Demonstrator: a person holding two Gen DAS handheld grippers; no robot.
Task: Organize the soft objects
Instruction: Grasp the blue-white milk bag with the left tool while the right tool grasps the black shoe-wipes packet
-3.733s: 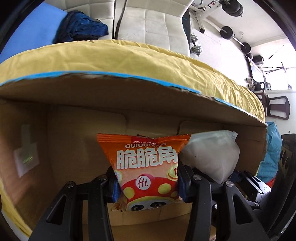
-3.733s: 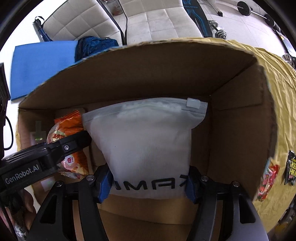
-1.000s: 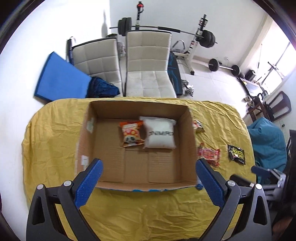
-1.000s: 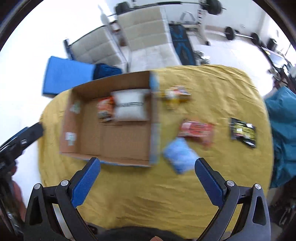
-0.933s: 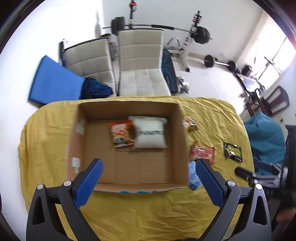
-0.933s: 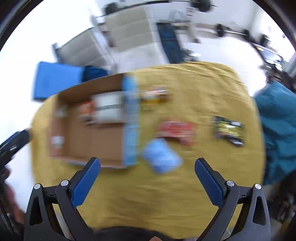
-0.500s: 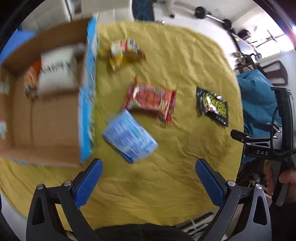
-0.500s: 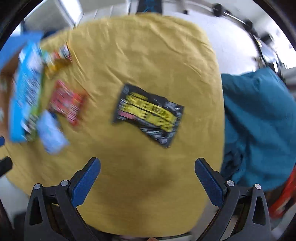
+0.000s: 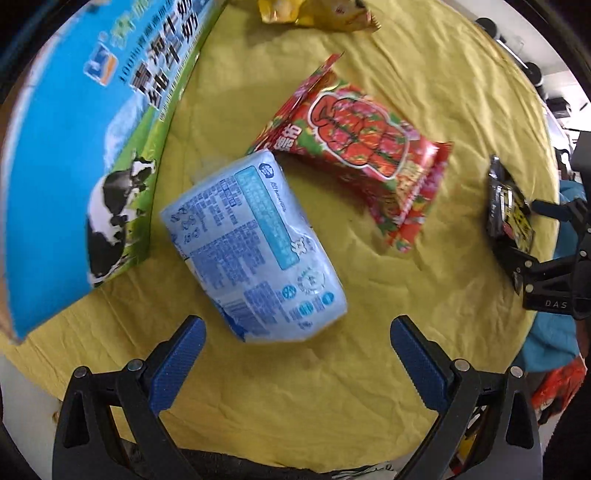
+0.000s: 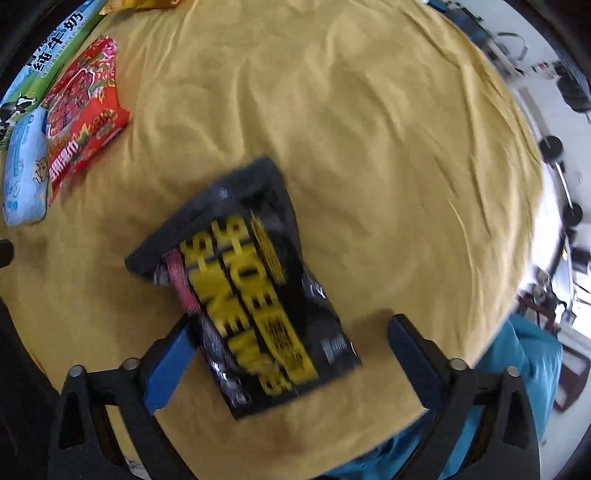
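My left gripper [image 9: 295, 332] is open just above a light blue soft pack [image 9: 255, 251] lying on the yellow cloth beside the cardboard box [image 9: 92, 147]. A red snack bag [image 9: 362, 147] lies just beyond it. My right gripper [image 10: 291, 332] is open, its jaws wide on either side of a black and yellow snack bag [image 10: 251, 284] lying on the cloth. That bag and the right gripper also show at the right edge of the left wrist view [image 9: 509, 214]. The red bag [image 10: 81, 107] and blue pack [image 10: 22, 170] show at the left of the right wrist view.
A yellow snack bag [image 9: 314, 14] lies at the top by the box. The table's rounded edge [image 10: 517, 206] runs along the right, with a teal cushion [image 10: 524, 365] below it. The box's printed side wall [image 10: 40, 51] stands at the far left.
Both grippers have dropped closer to the table. The blue pack now fills the left view and the black bag lies between the right jaws. Both stay open.
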